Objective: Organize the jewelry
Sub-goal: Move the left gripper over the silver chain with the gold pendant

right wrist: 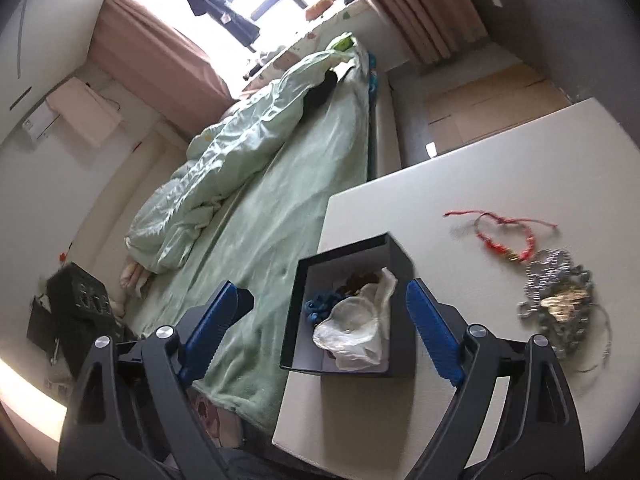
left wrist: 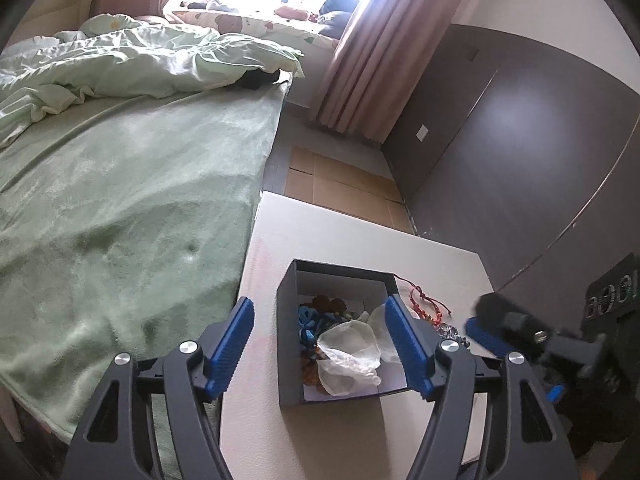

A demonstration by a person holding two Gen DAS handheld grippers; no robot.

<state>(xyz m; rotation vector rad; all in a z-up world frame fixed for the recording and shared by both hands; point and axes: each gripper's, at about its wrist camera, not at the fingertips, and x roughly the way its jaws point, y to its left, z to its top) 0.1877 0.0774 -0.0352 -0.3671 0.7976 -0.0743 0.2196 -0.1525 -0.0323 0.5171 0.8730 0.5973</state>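
Observation:
A dark open box (left wrist: pixel 289 340) stands on a white table (left wrist: pixel 340 236); it also shows in the right wrist view (right wrist: pixel 394 254). It holds a clear plastic bag (left wrist: pixel 348 352), blue beads (left wrist: pixel 310 320) and brown pieces. A red string bracelet (right wrist: pixel 506 236) and a pile of silver chains (right wrist: pixel 560 300) lie on the table right of the box. My left gripper (left wrist: pixel 320 344) is open and empty, hovering over the box. My right gripper (right wrist: pixel 324 328) is open and empty above the box; it shows at the right in the left wrist view (left wrist: pixel 492 336).
A bed with a green blanket (left wrist: pixel 120 200) lies left of the table. A dark wardrobe (left wrist: pixel 520 140) stands to the right. Curtains (left wrist: pixel 360 60) and a window are at the back. A black device (right wrist: pixel 76 292) sits by the bed.

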